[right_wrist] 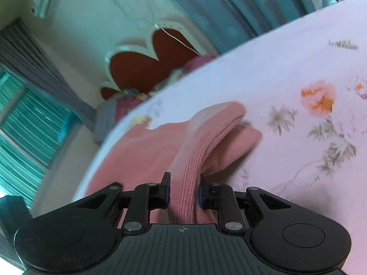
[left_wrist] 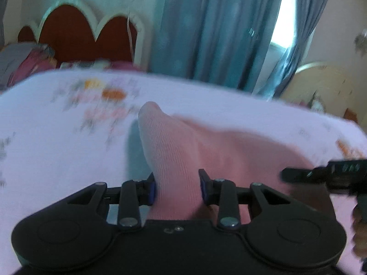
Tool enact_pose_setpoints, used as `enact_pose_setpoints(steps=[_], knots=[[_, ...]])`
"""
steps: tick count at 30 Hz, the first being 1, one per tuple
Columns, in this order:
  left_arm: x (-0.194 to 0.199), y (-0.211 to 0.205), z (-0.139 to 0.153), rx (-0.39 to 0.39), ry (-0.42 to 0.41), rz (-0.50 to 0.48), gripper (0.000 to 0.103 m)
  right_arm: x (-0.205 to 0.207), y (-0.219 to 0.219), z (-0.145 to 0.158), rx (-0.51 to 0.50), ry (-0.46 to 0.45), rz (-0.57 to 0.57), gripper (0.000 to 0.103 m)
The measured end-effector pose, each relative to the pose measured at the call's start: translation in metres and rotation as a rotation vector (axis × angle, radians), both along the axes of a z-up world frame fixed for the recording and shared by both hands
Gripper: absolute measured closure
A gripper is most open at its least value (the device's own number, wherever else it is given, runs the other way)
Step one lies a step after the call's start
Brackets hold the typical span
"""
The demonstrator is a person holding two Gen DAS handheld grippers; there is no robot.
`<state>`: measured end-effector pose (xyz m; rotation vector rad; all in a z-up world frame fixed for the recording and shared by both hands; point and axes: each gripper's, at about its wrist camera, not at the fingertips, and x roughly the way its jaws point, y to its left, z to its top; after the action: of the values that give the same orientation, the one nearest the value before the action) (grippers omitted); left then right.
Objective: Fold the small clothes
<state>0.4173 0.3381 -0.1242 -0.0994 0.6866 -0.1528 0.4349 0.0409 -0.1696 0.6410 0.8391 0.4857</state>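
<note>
Two grippers, left gripper (left_wrist: 177,186) and right gripper (right_wrist: 184,191), each clamp one pink garment (left_wrist: 183,151) over one floral sheet (left_wrist: 57,142).

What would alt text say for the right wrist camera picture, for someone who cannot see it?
A black two-finger right gripper pinches a ribbed fold of a pink knit garment above a bed with a white floral sheet. Behind the bed are a dark red scalloped headboard and teal curtains; the picture is tilted and somewhat blurred.
</note>
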Motion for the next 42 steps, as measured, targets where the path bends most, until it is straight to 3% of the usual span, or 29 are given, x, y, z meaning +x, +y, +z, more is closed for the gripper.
enact_pose_setpoints(steps=[5, 7, 10, 15, 20, 25, 29, 34, 37, 42], knots=[[-0.007, 0.006, 0.0, 0.019, -0.031, -0.011, 0.052, -0.006, -0.014, -0.013, -0.06, 0.044, -0.085, 0.082], [-0.009, 0.009, 0.007, 0.016, -0.033, -0.012, 0.052, -0.009, -0.011, -0.009, -0.107, 0.034, -0.083, 0.082], [-0.023, 0.017, 0.019, 0.045, -0.096, -0.012, 0.049, -0.015, -0.001, 0.006, -0.188, -0.008, -0.078, 0.082], [-0.025, 0.016, 0.04, 0.055, -0.167, -0.033, 0.049, -0.015, 0.006, 0.034, -0.199, -0.111, -0.118, 0.082], [0.014, 0.007, 0.035, 0.04, -0.118, -0.046, 0.049, 0.011, 0.027, 0.044, -0.231, -0.144, -0.103, 0.082], [0.048, 0.004, 0.012, 0.072, -0.067, -0.024, 0.05, 0.04, 0.048, 0.026, -0.252, -0.102, -0.127, 0.082], [0.062, 0.011, -0.004, 0.061, -0.025, 0.007, 0.048, 0.059, 0.061, 0.007, -0.344, -0.089, -0.132, 0.082], [0.071, 0.019, -0.016, 0.008, 0.009, 0.038, 0.037, 0.072, 0.067, -0.015, -0.445, -0.096, -0.16, 0.083], [0.072, 0.026, -0.014, -0.049, 0.04, 0.068, 0.035, 0.076, 0.066, -0.014, -0.44, -0.077, -0.158, 0.083], [0.034, 0.024, 0.01, -0.005, -0.043, 0.007, 0.04, 0.042, 0.053, 0.015, -0.397, -0.146, -0.137, 0.083]])
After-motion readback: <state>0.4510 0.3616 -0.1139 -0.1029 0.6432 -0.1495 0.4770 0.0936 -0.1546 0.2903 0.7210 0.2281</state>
